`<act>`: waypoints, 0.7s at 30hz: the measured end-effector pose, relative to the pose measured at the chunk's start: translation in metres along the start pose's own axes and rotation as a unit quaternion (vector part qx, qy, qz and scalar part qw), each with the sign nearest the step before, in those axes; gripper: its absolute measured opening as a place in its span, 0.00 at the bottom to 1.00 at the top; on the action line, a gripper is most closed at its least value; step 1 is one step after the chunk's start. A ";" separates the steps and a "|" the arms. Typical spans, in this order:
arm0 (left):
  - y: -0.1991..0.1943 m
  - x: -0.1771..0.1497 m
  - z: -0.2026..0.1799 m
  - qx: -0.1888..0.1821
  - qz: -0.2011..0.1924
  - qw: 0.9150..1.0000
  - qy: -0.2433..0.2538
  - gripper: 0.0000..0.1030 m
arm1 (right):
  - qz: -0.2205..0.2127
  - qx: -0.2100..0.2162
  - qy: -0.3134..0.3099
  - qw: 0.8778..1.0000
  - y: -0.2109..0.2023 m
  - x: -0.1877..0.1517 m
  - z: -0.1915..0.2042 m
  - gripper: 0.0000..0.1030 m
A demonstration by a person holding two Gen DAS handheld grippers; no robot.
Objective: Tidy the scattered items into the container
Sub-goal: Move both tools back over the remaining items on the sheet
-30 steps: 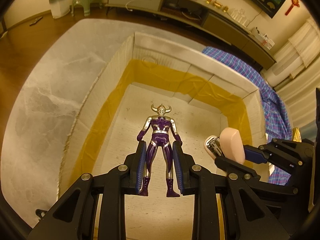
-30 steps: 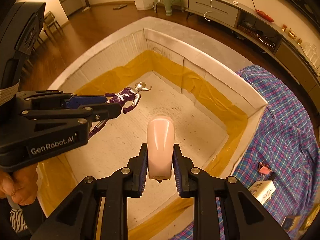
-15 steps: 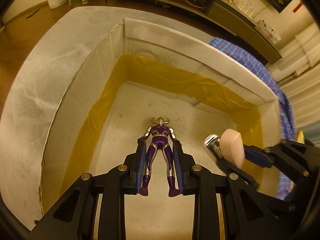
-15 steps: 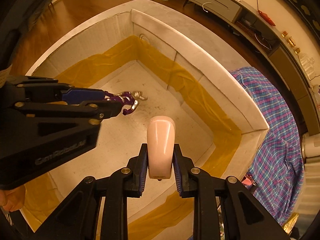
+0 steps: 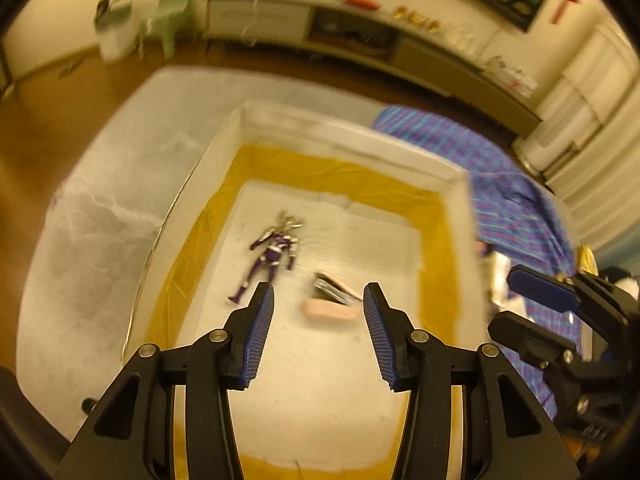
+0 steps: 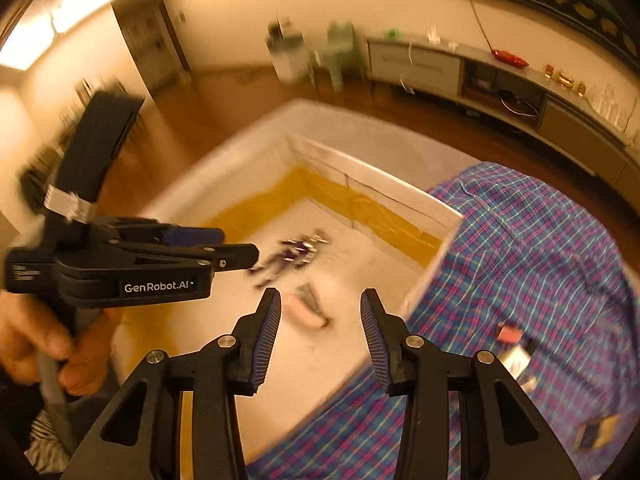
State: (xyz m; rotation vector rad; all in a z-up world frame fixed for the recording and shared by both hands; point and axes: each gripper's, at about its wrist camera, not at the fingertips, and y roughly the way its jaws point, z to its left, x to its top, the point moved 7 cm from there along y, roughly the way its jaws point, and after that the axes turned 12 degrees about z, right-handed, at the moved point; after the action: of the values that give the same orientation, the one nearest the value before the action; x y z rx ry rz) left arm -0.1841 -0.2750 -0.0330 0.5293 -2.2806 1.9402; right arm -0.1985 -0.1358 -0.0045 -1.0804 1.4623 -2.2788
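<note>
Left gripper (image 5: pixel 318 320) hangs over the box (image 5: pixel 352 128) with jaws wide apart, holding nothing. The figure (image 5: pixel 272 254) lies flat on the floor inside, near the left wall; the stapler (image 5: pixel 330 304) lies just beside it. Right gripper (image 6: pixel 320 328) is likewise spread and bare, above the box's right edge and plaid cloth (image 6: pixel 520 264).

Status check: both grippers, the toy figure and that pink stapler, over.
Left gripper open, empty. Right gripper open, empty. Purple figure and pink stapler lying on box floor. Small items left on plaid cloth.
</note>
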 end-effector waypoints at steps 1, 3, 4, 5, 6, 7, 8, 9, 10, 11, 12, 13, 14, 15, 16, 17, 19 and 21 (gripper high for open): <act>-0.008 -0.006 -0.010 0.002 -0.012 1.000 0.012 0.48 | -0.015 0.012 0.005 1.000 -0.011 -0.011 -0.003 0.45; -0.028 -0.027 -0.035 -0.004 -0.043 0.998 0.041 0.49 | -0.038 0.027 0.013 0.999 -0.029 -0.036 -0.009 0.45; -0.034 -0.034 -0.046 -0.013 -0.053 0.997 0.052 0.49 | -0.047 0.031 0.016 0.998 -0.037 -0.049 -0.013 0.45; -0.040 -0.042 -0.058 -0.024 -0.061 0.996 0.064 0.51 | -0.055 0.031 0.020 0.998 -0.045 -0.063 -0.017 0.45; -0.044 -0.054 -0.075 -0.036 -0.070 0.994 0.082 0.52 | -0.061 0.029 0.023 0.997 -0.050 -0.075 -0.022 0.45; -0.045 -0.062 -0.085 -0.041 -0.076 0.992 0.093 0.52 | -0.065 0.026 0.025 0.997 -0.056 -0.087 -0.028 0.45; -0.046 -0.072 -0.096 -0.046 -0.081 0.990 0.102 0.52 | -0.068 0.019 0.027 0.997 -0.063 -0.099 -0.034 0.45; -0.044 -0.080 -0.109 -0.053 -0.082 0.989 0.108 0.53 | -0.072 0.011 0.028 0.997 -0.068 -0.113 -0.040 0.45; -0.039 -0.087 -0.122 -0.063 -0.076 0.989 0.114 0.54 | -0.074 0.005 0.029 0.997 -0.068 -0.122 -0.046 0.45; -0.034 -0.092 -0.135 -0.071 -0.068 0.988 0.118 0.54 | -0.076 -0.004 0.032 0.997 -0.070 -0.135 -0.055 0.45; -0.026 -0.099 -0.147 -0.080 -0.057 0.988 0.121 0.54 | -0.077 -0.011 0.036 0.996 -0.071 -0.146 -0.063 0.45; -0.019 -0.104 -0.156 -0.084 -0.049 0.987 0.124 0.54 | -0.076 -0.017 0.042 0.996 -0.072 -0.157 -0.071 0.45; -0.012 -0.107 -0.164 -0.086 -0.040 0.987 0.127 0.54 | -0.075 -0.025 0.052 0.996 -0.072 -0.169 -0.083 0.46; -0.003 -0.111 -0.175 -0.083 -0.031 0.987 0.131 0.54 | -0.073 -0.032 0.064 0.995 -0.071 -0.178 -0.093 0.46; 0.008 -0.114 -0.184 -0.080 -0.021 0.987 0.135 0.54 | -0.071 -0.038 0.078 0.994 -0.069 -0.188 -0.104 0.46; 0.016 -0.114 -0.191 -0.079 -0.013 0.987 0.137 0.54 | -0.068 -0.043 0.096 0.992 -0.068 -0.199 -0.117 0.46; 0.032 -0.114 -0.206 -0.080 -0.001 0.987 0.140 0.54 | -0.061 -0.050 0.134 0.988 -0.064 -0.214 -0.142 0.46; 0.044 -0.110 -0.222 -0.079 0.007 0.986 0.145 0.54 | -0.052 -0.055 0.166 0.983 -0.056 -0.223 -0.163 0.49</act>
State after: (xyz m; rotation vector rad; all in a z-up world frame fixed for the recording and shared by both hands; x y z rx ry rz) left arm -0.1282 -0.0323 -0.0662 0.2004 -2.2278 1.6920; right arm -0.1423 0.1244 -0.0962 -0.8530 1.7083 -2.5763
